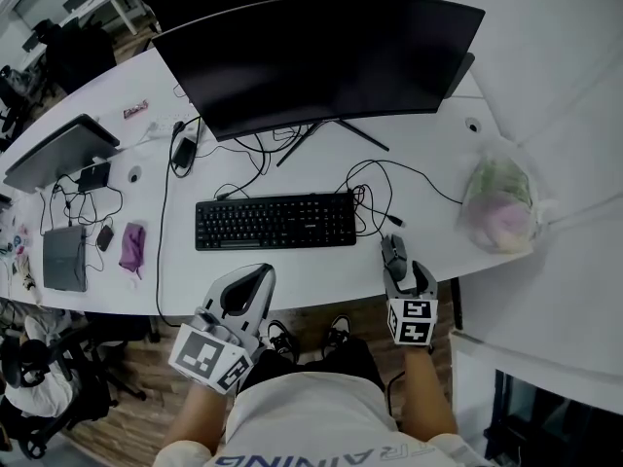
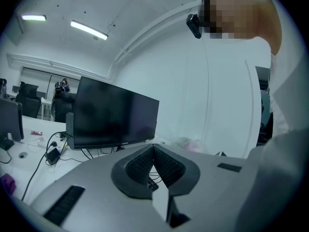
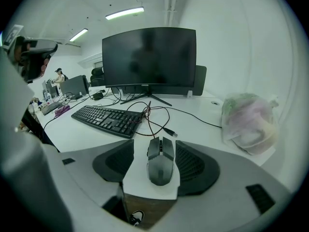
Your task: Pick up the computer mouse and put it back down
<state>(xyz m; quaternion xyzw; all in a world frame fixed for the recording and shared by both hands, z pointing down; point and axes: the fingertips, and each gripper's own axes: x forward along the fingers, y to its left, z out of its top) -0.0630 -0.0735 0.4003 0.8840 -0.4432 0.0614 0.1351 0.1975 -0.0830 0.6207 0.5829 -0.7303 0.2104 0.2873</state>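
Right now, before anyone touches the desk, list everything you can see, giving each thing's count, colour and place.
desk: one, white, spans the view
monitor: one, black, back centre
keyboard: one, black, before the monitor
mouse: one, grey, front edge, right of keyboard
cables: several, black, behind and beside keyboard
bag: one, clear plastic, desk's right end
laptop: one, grey, far left
pouch: one, purple, left of keyboard
shoes: two, black-and-white, floor under desk
left gripper: one, grey, shut and empty, off desk's front edge
right gripper: one, grey, open, jaws either side of mouse
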